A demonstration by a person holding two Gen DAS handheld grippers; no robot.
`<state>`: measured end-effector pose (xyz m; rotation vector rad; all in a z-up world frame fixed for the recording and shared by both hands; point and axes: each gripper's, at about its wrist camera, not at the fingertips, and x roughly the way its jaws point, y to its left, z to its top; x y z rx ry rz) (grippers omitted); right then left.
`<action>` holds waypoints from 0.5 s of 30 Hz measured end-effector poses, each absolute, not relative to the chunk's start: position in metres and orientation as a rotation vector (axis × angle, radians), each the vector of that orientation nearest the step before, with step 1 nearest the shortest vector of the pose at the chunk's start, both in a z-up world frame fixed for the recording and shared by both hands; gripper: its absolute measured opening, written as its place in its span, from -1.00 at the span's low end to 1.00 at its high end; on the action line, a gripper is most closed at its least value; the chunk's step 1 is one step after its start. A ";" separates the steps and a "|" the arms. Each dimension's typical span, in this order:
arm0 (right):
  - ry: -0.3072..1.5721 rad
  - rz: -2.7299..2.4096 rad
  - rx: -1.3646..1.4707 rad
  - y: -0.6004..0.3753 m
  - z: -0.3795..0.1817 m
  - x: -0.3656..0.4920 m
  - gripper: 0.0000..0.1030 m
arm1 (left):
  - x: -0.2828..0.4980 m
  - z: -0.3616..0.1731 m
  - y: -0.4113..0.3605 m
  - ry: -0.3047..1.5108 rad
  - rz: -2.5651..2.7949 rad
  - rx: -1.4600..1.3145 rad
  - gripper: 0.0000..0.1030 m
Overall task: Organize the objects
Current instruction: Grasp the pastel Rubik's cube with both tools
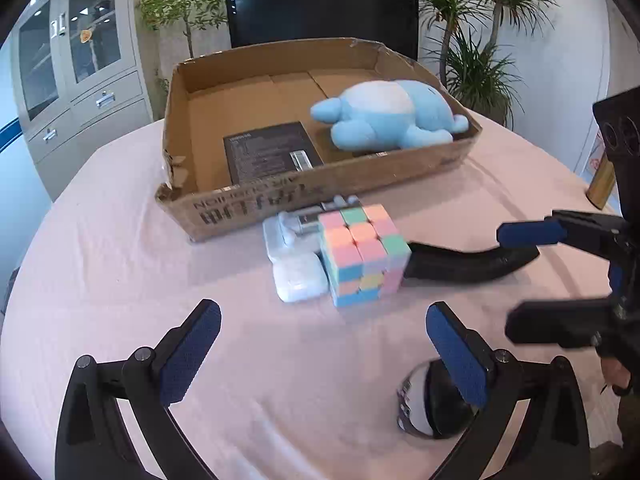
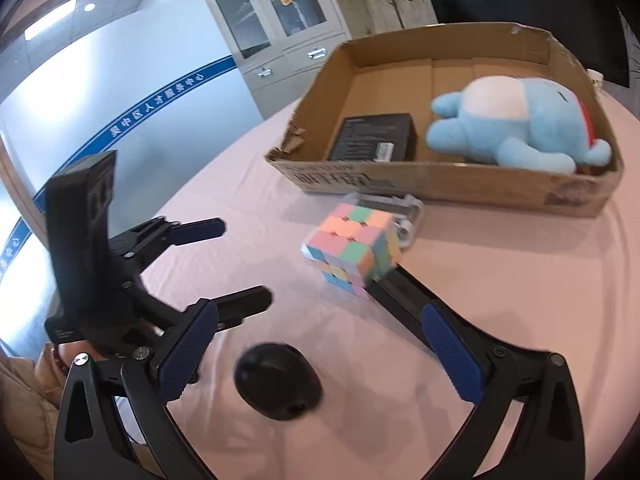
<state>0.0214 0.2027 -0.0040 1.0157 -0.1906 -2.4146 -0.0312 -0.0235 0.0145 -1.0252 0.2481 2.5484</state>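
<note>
I have both grippers hovering low over the pink desk [image 1: 120, 240], neither one holding anything. The left gripper [image 1: 324, 350] has its jaws spread wide, and the pastel cube [image 1: 362, 254] sits at 12 o'clock from them, near but not yet between the pads, resting on the desk just in front of the cardboard box [image 1: 256, 204]. A white case [image 1: 298, 276] touches the cube at its 9 o'clock side, and a black curved object [image 1: 468, 264] runs away from its 3 o'clock side; I can't tell what that object is. The right gripper [image 2: 320, 354] also has its jaws spread, and a black round object [image 2: 278, 380], blurred, lies on the desk right between its pads, slightly toward 6 o'clock. From the right wrist the cube [image 2: 352, 252] is farther off, at about 12 o'clock. The box already holds a blue plush toy [image 1: 390, 120] at its 3 o'clock end and a flat black packet [image 1: 272, 152] nearer the middle, with bare floor at the 9 o'clock end. My judgement: the right side is better placed for the round object, since it is already framed by the jaws, while the cube belongs to the left, which faces one flat face squarely and need only go straight ahead.
</note>
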 end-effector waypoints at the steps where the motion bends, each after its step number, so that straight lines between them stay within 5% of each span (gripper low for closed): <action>1: -0.175 -2.440 1.020 0.206 -0.005 0.024 0.97 | -0.027 0.012 -0.021 0.270 2.548 -1.022 1.00; 8: -0.193 -2.468 1.071 0.223 -0.007 0.004 0.97 | -0.054 0.004 -0.021 0.376 2.600 -1.026 1.00; 15: -0.153 -2.362 1.080 0.201 -0.011 -0.041 0.96 | -0.092 -0.018 -0.024 0.223 2.419 -1.065 1.00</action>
